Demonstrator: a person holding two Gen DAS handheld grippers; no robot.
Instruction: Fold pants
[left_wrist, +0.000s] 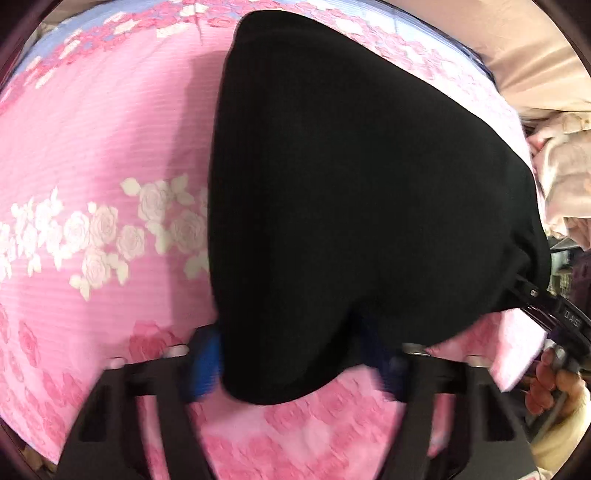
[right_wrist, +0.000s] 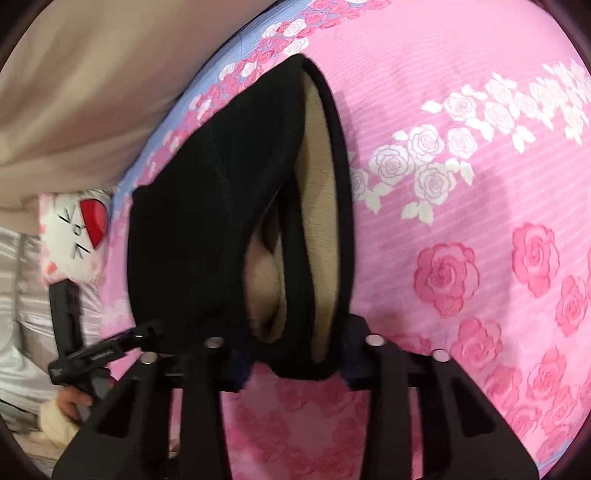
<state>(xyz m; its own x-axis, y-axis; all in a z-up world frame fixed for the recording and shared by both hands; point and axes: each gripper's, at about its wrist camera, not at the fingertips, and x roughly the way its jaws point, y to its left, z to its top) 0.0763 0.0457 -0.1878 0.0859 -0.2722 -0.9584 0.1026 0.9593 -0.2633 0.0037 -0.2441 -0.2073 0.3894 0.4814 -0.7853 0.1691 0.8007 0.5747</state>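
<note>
The black pants (left_wrist: 351, 192) with a tan fleece lining (right_wrist: 317, 206) hang lifted above the pink rose bedspread (left_wrist: 92, 147). My left gripper (left_wrist: 299, 365) is shut on a lower edge of the pants, the cloth draping over its blue pads (left_wrist: 207, 362). My right gripper (right_wrist: 295, 358) is shut on the waistband edge, where the lining shows in the opening. In the left wrist view the right gripper (left_wrist: 532, 295) grips the pants at the right edge. In the right wrist view the left gripper (right_wrist: 110, 347) holds the pants at the lower left.
The bedspread (right_wrist: 461, 184) fills most of both views, with a blue border (right_wrist: 229, 62) at the far side. A beige blanket (right_wrist: 92, 92) and a white pillow with a red heart (right_wrist: 88, 221) lie beyond it. Piled pale laundry (left_wrist: 565, 177) sits at the right.
</note>
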